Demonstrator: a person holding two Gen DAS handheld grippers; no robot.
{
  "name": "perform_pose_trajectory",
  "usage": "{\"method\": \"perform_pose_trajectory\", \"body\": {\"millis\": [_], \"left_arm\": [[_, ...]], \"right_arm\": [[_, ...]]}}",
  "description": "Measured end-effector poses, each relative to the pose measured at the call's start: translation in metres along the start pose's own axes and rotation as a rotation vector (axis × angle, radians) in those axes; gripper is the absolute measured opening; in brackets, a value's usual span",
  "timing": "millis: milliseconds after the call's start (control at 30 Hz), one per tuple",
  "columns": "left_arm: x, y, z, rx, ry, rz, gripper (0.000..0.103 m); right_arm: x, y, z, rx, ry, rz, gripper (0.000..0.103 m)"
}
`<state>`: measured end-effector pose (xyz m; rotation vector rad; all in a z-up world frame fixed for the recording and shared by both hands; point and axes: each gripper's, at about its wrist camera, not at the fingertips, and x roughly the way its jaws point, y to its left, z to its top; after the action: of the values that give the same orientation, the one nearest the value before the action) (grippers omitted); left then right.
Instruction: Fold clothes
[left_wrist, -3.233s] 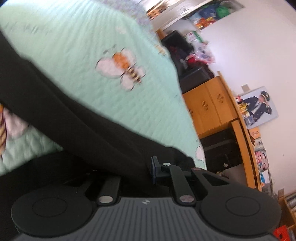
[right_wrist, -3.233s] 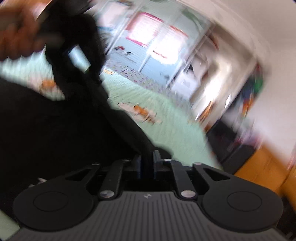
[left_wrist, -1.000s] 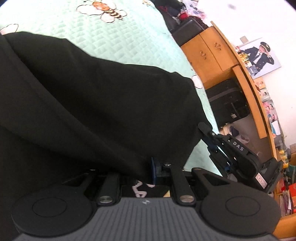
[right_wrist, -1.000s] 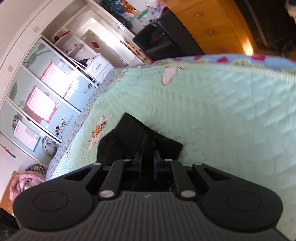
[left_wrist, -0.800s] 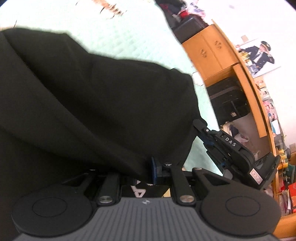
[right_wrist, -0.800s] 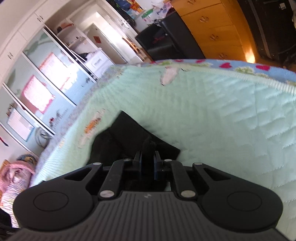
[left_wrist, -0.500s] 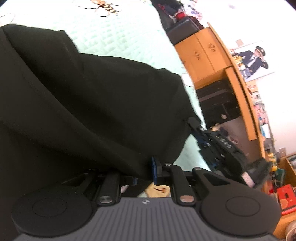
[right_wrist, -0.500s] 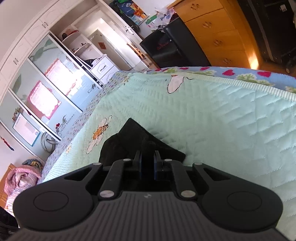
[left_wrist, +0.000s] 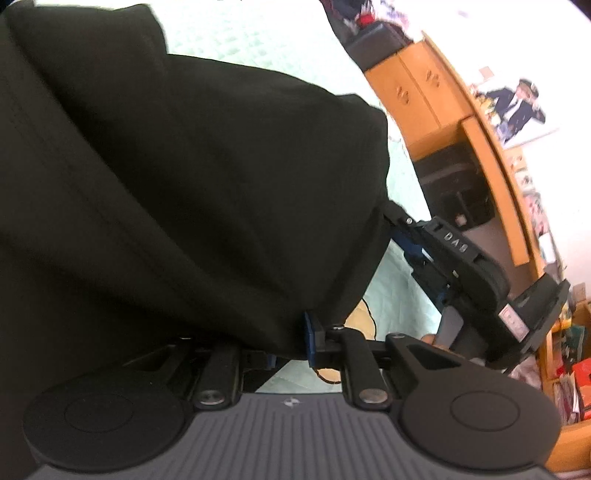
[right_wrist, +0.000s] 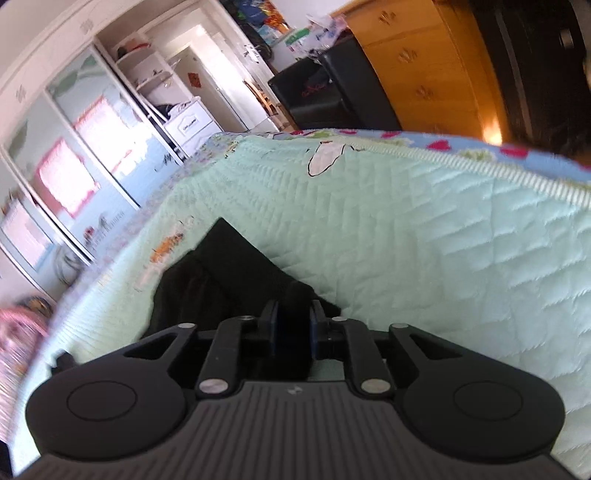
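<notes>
At the bottom centre of the left wrist view, the left gripper (left_wrist: 291, 343) pinches the lower hem of the black garment (left_wrist: 192, 177), its pads closed on a fold of cloth. The garment fills the left and middle of that frame, draped in broad soft folds over the mint quilted bedspread (left_wrist: 391, 299). The fabric looks matte, limp and light, with stitched seam lines running diagonally; it will likely sag and slide wherever unsupported, so hems and corners seem the soundest holds. At the right edge of that frame, the right gripper (left_wrist: 397, 218) meets the garment's right corner. In the right wrist view, the right gripper (right_wrist: 291, 325) has a wad of the same black cloth (right_wrist: 229, 280) between its blue pads at lower centre, and its jaws are opening; whether the pads press on it at this moment cannot be told. Beyond, the diamond-stitched quilt (right_wrist: 424, 240) stretches across the middle of the frame, puffy and slightly grippy by the look. Farther off, a glossy orange wooden dresser (right_wrist: 417, 70) occupies the upper right and a white wardrobe (right_wrist: 110, 122) the upper left.
</notes>
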<state>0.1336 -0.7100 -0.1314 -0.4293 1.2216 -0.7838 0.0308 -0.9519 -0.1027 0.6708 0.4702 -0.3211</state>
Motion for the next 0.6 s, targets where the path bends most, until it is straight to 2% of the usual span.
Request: {"method": "perform_pose_trajectory", "body": {"millis": [67,100,167,233,267,333,433,500,600], "left_arm": [[-0.001,0.005,0.000,-0.047,-0.004,-0.032,0.017],[-0.002,0.011,0.001,-0.077,0.001,-0.056,0.019],[-0.005,0.022,0.002,-0.146,0.012,-0.105,0.027],[-0.014,0.025,0.001,-0.188,-0.006,-0.124,0.046],[-0.021,0.025,-0.001,-0.195,-0.024,-0.127,0.052],[-0.037,0.020,-0.005,-0.164,-0.064,-0.107,0.069],[-0.062,0.012,-0.013,-0.118,-0.108,-0.059,0.074],[-0.081,0.020,-0.018,-0.122,-0.102,-0.063,0.074],[-0.110,0.035,-0.029,-0.124,-0.094,-0.048,0.074]], "right_arm": [[-0.003,0.000,-0.002,-0.006,-0.001,-0.011,0.030],[-0.005,-0.001,-0.002,0.001,0.002,-0.015,0.040],[-0.011,-0.003,-0.001,0.027,0.000,-0.007,0.042],[-0.021,-0.004,0.000,0.055,-0.008,0.009,0.043],[-0.028,-0.002,-0.001,0.057,-0.019,0.009,0.043],[-0.044,0.007,-0.004,0.060,-0.048,0.003,0.044],[-0.069,0.028,-0.013,0.013,-0.101,-0.011,0.046],[-0.084,0.049,-0.019,-0.050,-0.124,0.005,0.051],[-0.089,0.082,-0.030,-0.168,-0.076,0.083,0.061]]}}
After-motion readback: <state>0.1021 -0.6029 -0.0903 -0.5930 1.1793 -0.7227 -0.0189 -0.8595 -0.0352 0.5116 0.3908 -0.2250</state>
